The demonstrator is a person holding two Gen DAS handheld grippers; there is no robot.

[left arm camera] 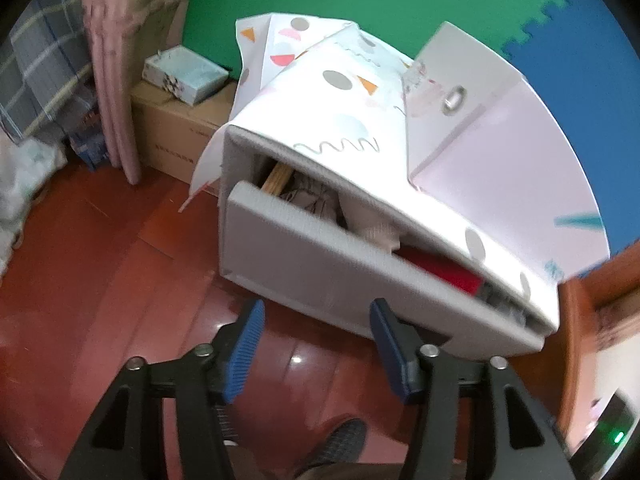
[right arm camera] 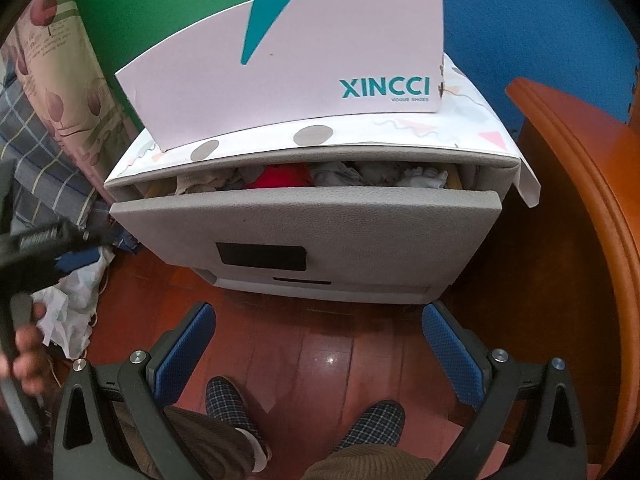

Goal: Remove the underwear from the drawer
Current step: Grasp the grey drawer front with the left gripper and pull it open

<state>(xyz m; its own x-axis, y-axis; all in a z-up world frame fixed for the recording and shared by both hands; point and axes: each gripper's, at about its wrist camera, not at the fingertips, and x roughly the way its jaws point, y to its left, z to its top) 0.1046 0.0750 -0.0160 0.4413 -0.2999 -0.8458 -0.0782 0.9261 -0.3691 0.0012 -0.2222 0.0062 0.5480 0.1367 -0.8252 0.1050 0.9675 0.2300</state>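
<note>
A grey drawer stands pulled partly out of a low grey cabinet. Garments fill the gap: a red one, with grey and white ones to its right. Which of them is underwear I cannot tell. My right gripper hangs open and wide over the floor in front of the drawer, holding nothing. In the left wrist view the drawer runs diagonally, showing a red garment and a beige one. My left gripper is open just short of the drawer front, with nothing between its blue pads.
A pink shoe box sits on the patterned cabinet top. Orange wooden furniture stands close on the right. A crumpled bag lies on the red wooden floor at left. A cardboard box stands behind. The person's slippered feet are below.
</note>
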